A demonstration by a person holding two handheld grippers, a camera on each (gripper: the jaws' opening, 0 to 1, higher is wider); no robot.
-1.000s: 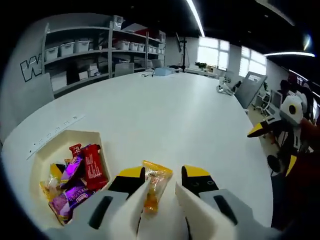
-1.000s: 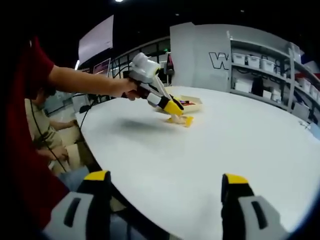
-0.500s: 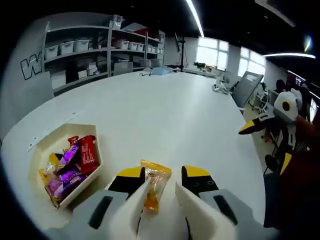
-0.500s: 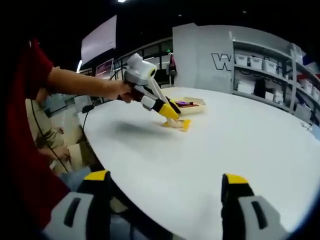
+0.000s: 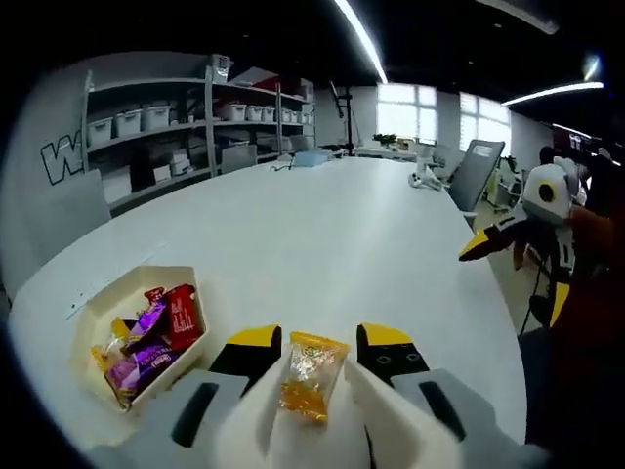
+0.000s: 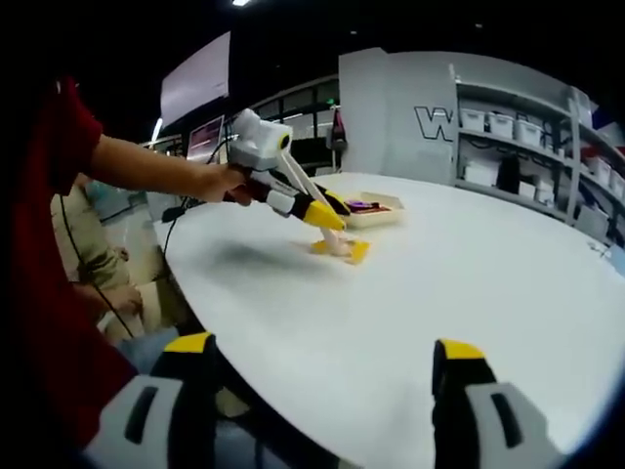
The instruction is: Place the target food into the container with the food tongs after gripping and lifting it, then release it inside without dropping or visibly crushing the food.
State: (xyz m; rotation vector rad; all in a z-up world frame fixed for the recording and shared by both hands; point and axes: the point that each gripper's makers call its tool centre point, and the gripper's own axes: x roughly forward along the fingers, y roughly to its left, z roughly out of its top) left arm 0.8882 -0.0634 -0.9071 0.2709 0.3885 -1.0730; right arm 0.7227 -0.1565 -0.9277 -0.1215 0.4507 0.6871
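1. Left gripper (image 5: 311, 344): white tong arms with yellow tips, seen rising from the bottom of the left gripper view; clamped on the orange snack packet.
2. Orange snack packet (image 5: 311, 376): translucent wrapper, held between the tong arms. In the right gripper view the packet (image 6: 344, 250) hangs low, very near the tabletop or touching it; which, cannot be told.
3. Container (image 5: 96, 313): shallow cream tray on the tabletop, to the left of the held packet and apart from it. Already holds several wrapped snacks (image 5: 151, 337), purple, red and yellow.
4. Tabletop (image 5: 332, 225): broad, white, rounded.
5. Right gripper (image 6: 322, 357): jaws wide apart, holding nothing, poised over the near tabletop edge, well away from the container.
6. Person's hand (image 6: 217, 182): grasps the left gripper's handle, in the right gripper view.
7. Progress, as judged: gripping done, packet shows no visible crushing. Remaining: carry it sideways over the container, lower it inside, open the tongs.
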